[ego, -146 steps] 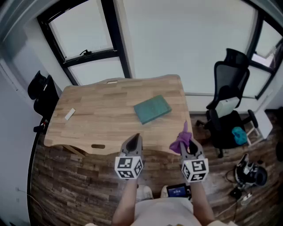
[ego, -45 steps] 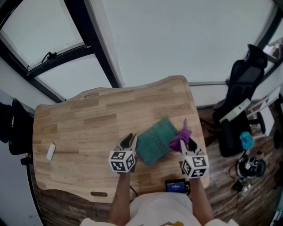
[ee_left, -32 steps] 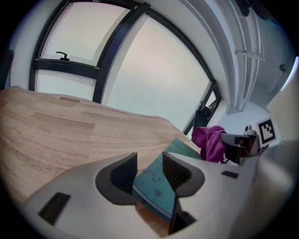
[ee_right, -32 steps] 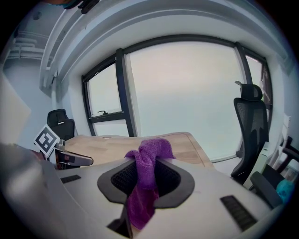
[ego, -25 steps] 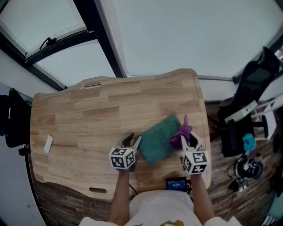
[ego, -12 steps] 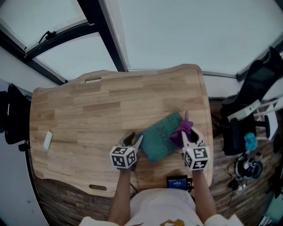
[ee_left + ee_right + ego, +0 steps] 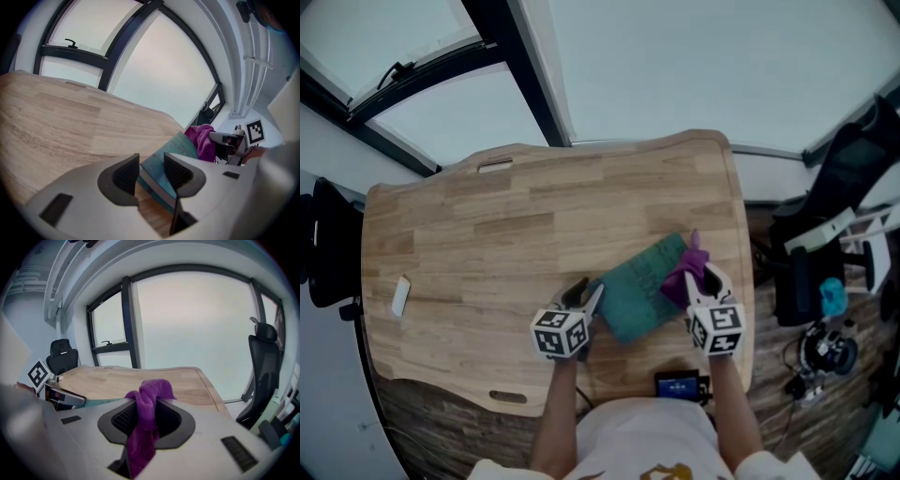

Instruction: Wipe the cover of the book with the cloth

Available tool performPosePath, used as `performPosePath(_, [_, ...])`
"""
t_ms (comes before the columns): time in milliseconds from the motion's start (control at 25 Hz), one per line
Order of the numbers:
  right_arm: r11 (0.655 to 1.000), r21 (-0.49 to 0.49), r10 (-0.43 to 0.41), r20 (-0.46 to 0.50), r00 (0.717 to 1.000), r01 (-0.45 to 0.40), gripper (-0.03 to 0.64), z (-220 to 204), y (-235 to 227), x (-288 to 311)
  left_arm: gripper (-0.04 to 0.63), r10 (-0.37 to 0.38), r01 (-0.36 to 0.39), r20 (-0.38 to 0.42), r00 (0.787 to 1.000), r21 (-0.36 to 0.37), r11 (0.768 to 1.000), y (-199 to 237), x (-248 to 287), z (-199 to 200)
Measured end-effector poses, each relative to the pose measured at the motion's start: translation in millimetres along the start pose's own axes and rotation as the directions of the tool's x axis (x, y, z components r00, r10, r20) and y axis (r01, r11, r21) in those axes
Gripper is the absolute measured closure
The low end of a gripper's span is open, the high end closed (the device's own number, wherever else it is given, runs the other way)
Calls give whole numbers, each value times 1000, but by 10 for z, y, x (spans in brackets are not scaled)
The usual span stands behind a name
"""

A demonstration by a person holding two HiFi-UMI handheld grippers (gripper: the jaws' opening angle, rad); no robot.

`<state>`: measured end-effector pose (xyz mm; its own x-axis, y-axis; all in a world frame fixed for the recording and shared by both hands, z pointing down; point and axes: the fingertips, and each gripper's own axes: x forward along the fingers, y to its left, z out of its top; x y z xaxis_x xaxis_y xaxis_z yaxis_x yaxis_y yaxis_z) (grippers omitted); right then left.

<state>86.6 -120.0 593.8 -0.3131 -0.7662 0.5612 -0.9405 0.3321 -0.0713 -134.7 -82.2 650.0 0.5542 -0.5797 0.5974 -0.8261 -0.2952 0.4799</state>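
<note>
A teal book (image 7: 642, 289) lies askew on the wooden table (image 7: 516, 244), near its front right. My left gripper (image 7: 589, 296) is at the book's near left corner. In the left gripper view that corner of the book (image 7: 174, 151) sits pinched between the close-set jaws of the left gripper (image 7: 152, 171). My right gripper (image 7: 699, 280) is shut on a bunched purple cloth (image 7: 684, 272) at the book's right edge. In the right gripper view the cloth (image 7: 149, 397) fills the right gripper (image 7: 146, 416), and a teal sliver of the book (image 7: 105, 401) shows to the left.
A small white object (image 7: 399, 295) lies at the table's far left. A dark device with a lit screen (image 7: 677, 385) sits at the front edge near the person. A black office chair (image 7: 830, 211) stands off the table's right side. Windows run behind the table.
The person has come up to the table and both grippers have reached the book. Over the last second the cloth has shifted slightly right along the book's edge. The left gripper stays put.
</note>
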Motion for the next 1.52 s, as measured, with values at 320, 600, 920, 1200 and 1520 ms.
performPosePath(320, [1000,-26,16,-13,1000,-16,540,44,51,159,437,-29,29,-7,1000,-8,1000,-12,7,0])
performPosePath(600, [998,-48,29,-25,999,-30,540,68,102,306,437,-36,36,-21,999,-29,999,-18,25,4])
performPosePath(920, [996,-75,39,-38,999,-42,540,169,144,461,444,-52,51,-29,998,-40,998,-23,29,8])
performPosePath(1200, [994,-99,45,-84,995,-53,540,125,180,565,444,-51,50,-30,998,-40,998,-19,29,5])
performPosePath(1520, [991,-112,56,-179,982,-76,540,46,210,657,444,-53,52,-30,998,-42,998,-10,33,3])
